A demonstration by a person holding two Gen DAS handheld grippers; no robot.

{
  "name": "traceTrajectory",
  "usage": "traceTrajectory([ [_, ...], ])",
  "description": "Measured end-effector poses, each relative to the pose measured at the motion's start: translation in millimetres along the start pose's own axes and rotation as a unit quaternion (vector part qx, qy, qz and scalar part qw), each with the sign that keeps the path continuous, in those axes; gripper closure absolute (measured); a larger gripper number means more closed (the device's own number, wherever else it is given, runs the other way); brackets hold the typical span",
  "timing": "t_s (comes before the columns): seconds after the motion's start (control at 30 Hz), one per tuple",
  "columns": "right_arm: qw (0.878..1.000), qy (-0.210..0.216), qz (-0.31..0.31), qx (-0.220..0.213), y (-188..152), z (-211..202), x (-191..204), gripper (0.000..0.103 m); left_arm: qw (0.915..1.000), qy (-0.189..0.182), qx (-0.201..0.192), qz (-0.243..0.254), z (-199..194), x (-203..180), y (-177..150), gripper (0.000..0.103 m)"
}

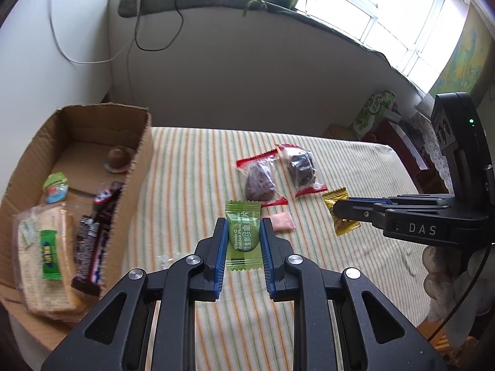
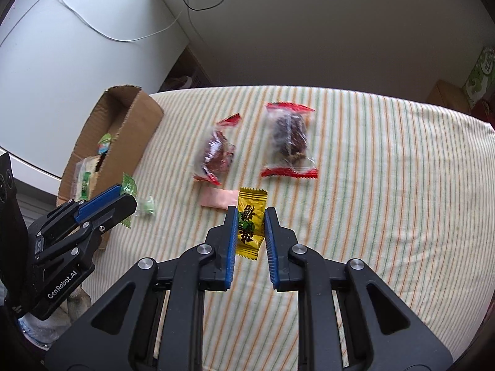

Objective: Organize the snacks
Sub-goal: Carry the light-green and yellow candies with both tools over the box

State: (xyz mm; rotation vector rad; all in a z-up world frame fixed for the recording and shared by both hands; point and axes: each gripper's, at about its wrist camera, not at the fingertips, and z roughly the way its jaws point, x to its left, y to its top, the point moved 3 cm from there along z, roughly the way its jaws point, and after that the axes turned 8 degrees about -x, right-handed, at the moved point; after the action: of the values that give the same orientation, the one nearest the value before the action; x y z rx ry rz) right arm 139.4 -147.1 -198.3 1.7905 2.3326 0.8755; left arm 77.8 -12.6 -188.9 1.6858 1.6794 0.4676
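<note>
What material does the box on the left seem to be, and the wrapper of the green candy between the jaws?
The box looks like plain brown corrugated cardboard, matte, with torn fluted edges. The green candy wrapper looks like thin glossy plastic film, printed, with crimped zigzag ends; possibly foil-lined, but that cannot be told.

Box (image 1: 139, 167) left; two date packs (image 1: 263, 176) behind candies (image 1: 243, 235).

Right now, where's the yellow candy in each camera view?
Left wrist: yellow candy at right of centre, in the right hand-held gripper.
Right wrist: yellow candy at centre, between the blue fingers.
Shared landmark: pink packet beside it.
</note>
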Motion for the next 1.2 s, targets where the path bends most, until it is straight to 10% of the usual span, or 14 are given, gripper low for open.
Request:
traceTrajectory([
  [1.2, 0.986, 0.071, -0.146, -0.028, 72, 30, 175, 0.085, 0.9884, 0.099, -0.073, -0.088, -74, 124, 20, 0.084],
])
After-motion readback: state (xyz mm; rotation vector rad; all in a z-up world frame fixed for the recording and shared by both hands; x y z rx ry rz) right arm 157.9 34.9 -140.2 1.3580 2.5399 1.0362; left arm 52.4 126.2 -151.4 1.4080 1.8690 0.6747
